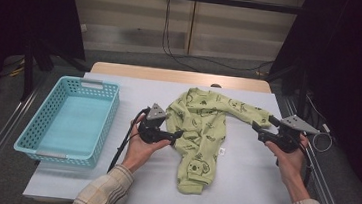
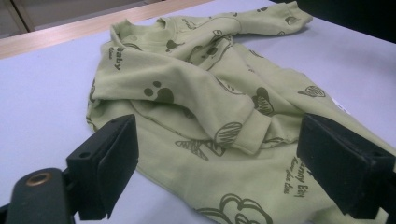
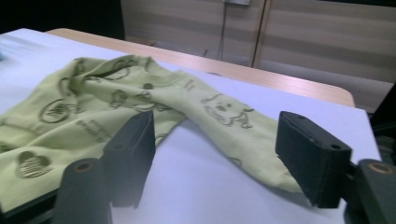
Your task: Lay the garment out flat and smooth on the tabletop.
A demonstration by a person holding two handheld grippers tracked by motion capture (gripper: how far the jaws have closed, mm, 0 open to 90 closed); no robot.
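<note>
Folding step: both claws, left claw (image 1: 178, 133) and right claw (image 1: 255, 125), are spread beside the light-green printed baby garment (image 1: 201, 134); next, pinch the outstretched sleeve (image 3: 224, 114) and fold inward.

Table (image 1: 241, 188) at frame centre, covered by a pale lavender-white sheet; bare wood edge (image 1: 181, 76) showing along the far side. Turquoise perforated plastic basket (image 1: 104, 120) lies at left of the frame, partly overhanging the sheet's left edge. Light green printed baby garment (image 1: 201, 134) lies crumpled at centre, one sleeve (image 1: 248, 111) stretched toward the upper right, other sleeve folded across the body.
</note>
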